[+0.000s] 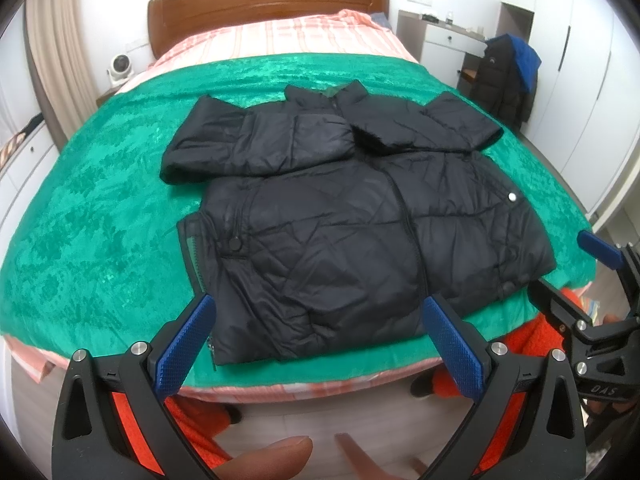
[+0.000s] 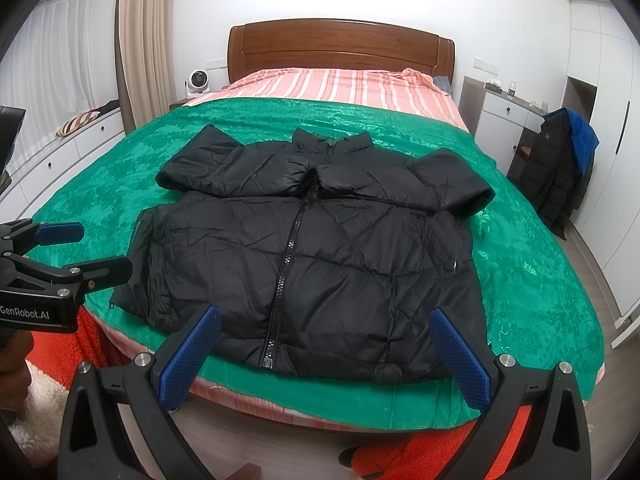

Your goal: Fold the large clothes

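The black quilted puffer jacket [image 2: 304, 248] lies zipped and face up in the middle of the frame on the green patterned bedspread [image 2: 528, 272], both sleeves already crossed over its chest. Both the left tongs [image 1: 320, 344] and right tongs [image 2: 326, 356] hang wide and empty at the hem, so the next move looks like pinching that hem to fold it toward the collar. "GenRobot.AI" reads on the left tool at the right view's left edge.

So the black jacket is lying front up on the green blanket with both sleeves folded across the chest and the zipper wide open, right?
Not quite. The black jacket does lie front up on the green blanket with both sleeves folded across the chest, but its zipper is closed, not open. The right wrist view shows it running shut down the middle.
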Demonstrator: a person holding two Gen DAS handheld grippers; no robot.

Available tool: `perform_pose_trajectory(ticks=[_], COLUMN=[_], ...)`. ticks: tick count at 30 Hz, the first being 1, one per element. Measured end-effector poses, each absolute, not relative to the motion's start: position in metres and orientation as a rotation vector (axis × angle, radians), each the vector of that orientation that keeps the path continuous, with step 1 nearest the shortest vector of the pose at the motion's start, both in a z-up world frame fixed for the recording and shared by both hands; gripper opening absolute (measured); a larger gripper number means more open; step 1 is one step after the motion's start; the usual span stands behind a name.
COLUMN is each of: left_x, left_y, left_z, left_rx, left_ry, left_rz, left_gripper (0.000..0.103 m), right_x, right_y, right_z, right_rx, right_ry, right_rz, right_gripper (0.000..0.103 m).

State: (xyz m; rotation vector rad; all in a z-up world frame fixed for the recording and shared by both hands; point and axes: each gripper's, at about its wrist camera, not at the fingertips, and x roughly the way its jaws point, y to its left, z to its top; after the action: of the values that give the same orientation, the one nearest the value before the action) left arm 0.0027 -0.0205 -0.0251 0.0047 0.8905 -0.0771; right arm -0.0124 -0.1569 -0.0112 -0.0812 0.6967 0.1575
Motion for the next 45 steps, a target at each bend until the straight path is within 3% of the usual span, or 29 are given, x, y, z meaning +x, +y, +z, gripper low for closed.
perform_pose_trajectory(ticks=[29, 34, 39, 45], left_x=[0.007, 0.021, 0.043, 0.066], left_y=[-0.019, 0.009, 0.068, 0.076], left_z=[-0.033, -0.062, -0.119, -0.159], left_rx=[0.0, -0.049, -0.279, -0.187], left_ry=[0.921, 1.011, 1.155, 1.24], left_rz=[-0.077, -0.032, -0.055, -0.028], left_gripper=[0.103, 0.103, 0.102, 0.102], right_x=[-0.013, -0.009, 0.023, 0.063], right_y=[-0.155, -0.2, -0.286, -0.314], right_z=[-0.018, -0.019, -0.061, -0.132], right_rx=[-0.081, -0.001, 0.206, 0.214], right_ry=[0.706, 0.675, 0.826, 1.05], right_rz=[0.166, 0.147, 0.063, 0.062], right_gripper=[0.103, 0.103, 0.103, 0.103])
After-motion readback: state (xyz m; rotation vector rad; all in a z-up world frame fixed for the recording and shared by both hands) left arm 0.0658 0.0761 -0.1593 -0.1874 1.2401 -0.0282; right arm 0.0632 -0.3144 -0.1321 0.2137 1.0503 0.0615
